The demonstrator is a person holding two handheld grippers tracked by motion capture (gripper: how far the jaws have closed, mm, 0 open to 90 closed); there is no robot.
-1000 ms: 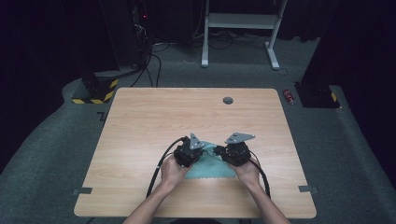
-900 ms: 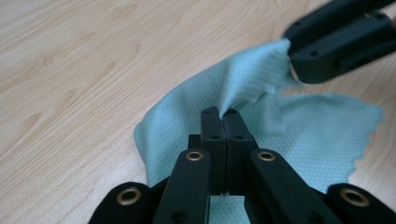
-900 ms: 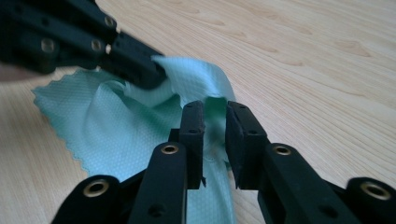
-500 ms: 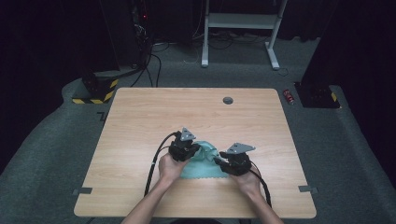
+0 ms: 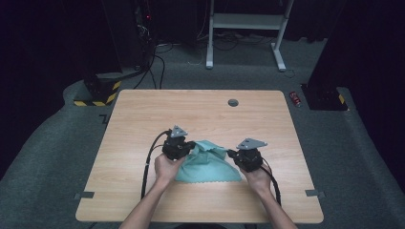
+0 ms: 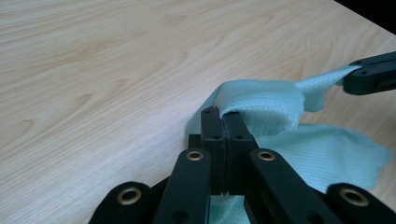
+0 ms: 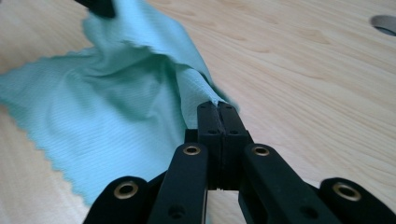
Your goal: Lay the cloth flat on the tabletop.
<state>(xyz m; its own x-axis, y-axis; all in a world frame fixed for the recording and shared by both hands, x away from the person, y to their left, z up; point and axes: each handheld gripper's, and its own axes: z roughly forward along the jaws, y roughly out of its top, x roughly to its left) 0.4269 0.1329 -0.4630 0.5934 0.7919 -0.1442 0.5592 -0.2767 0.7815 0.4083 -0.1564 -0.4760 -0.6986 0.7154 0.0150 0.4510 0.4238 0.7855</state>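
Teal cloth [image 5: 210, 162], on table [image 5: 143, 119] near front edge. Left gripper [image 5: 190, 145]: jaws clamped on cloth's left corner. Right gripper [image 5: 231, 154]: jaws clamped on its right corner.

Wooden table [image 5: 143, 200], grey carpet [image 5: 363, 157], dark room.

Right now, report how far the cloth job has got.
Done: both tools are clamped on the green cloth, left tool at its far left corner, right tool at its far right edge. In hand: that far edge is lifted and bunched, the near edge flat on the table. Left: laying it out or folding it.
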